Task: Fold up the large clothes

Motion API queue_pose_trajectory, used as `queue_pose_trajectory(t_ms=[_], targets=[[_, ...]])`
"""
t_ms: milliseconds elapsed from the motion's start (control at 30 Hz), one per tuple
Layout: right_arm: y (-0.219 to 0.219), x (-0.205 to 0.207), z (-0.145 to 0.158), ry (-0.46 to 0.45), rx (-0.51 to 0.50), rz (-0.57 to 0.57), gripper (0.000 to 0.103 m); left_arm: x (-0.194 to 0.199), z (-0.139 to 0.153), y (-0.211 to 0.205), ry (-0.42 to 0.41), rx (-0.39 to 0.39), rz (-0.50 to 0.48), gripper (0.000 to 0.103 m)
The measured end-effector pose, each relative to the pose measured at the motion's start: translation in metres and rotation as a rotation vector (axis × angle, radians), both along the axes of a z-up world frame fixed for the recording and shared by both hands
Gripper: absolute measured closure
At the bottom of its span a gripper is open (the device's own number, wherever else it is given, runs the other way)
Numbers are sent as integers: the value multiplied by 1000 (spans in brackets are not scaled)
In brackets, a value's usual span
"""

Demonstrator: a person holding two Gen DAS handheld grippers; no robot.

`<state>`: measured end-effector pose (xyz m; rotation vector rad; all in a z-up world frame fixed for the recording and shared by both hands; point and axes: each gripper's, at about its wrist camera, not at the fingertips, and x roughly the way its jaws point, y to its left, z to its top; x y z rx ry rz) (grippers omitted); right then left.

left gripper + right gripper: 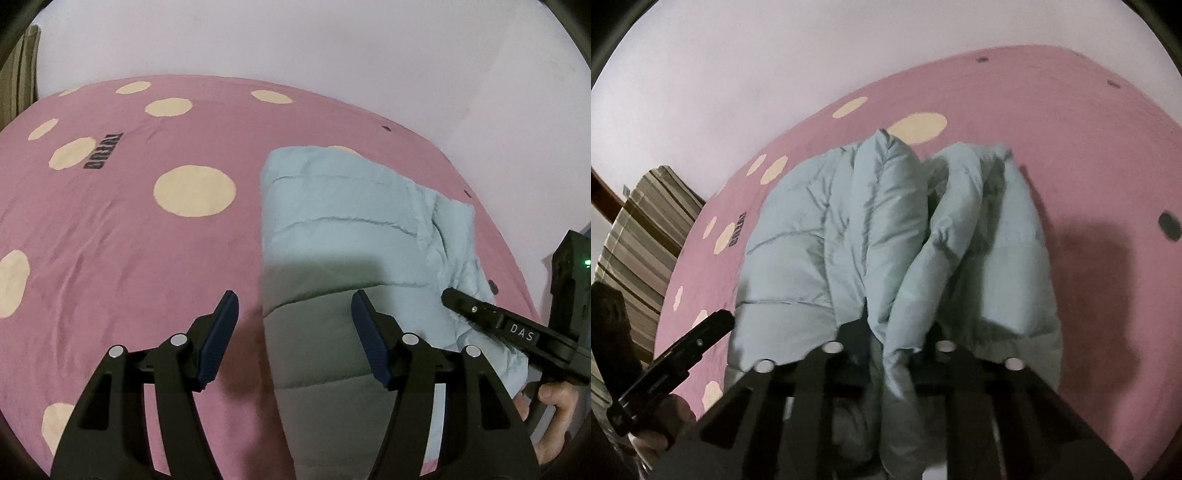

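Note:
A light blue puffer jacket (343,225) lies partly folded on the pink bed cover (129,229) with cream dots. My left gripper (293,314) is open and empty, hovering over the jacket's left edge near its front end. In the right wrist view the jacket (849,229) is bunched into thick folds. My right gripper (890,332) is shut on a fold of the jacket, its fingertips buried in the fabric. The right gripper's body (509,328) shows at the jacket's right side in the left wrist view.
The pink cover (1071,147) spreads wide to the left and behind the jacket. A pale wall (295,37) runs behind the bed. A striped cushion (642,229) sits off the bed's left side. The left gripper's body (672,354) shows at lower left.

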<state>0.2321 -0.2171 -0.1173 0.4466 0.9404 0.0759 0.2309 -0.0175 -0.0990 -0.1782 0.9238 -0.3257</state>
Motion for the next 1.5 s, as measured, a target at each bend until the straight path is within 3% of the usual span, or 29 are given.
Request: queue_pose_trajectory(t_ms=[133,267,633,867,1033,1333,1500], targets=[[-13,-8,14,-36,-47,-23,93,6,1,-8,-19,-3,-30,40],[-29,-13,11,-29,-105,-53,93,13,-12,-28,18,-27,-72,40],[-60,-10,-45,52,-60,-72,91,28,-53,-68,98,59,-132,33],[-63,-4,-58,60,-34,-69,92,29,-68,-78,104,119,-144,33],[-65,-6,-53,58,-23,-78,91,25,-62,-75,90,111,-138,34],[-69,-34,-26,34,-41,-92,78,-14,-17,-49,0,59,-94,38],[-66,-60,-13,9,-37,-86,66,-27,-17,-43,0,54,-116,37]])
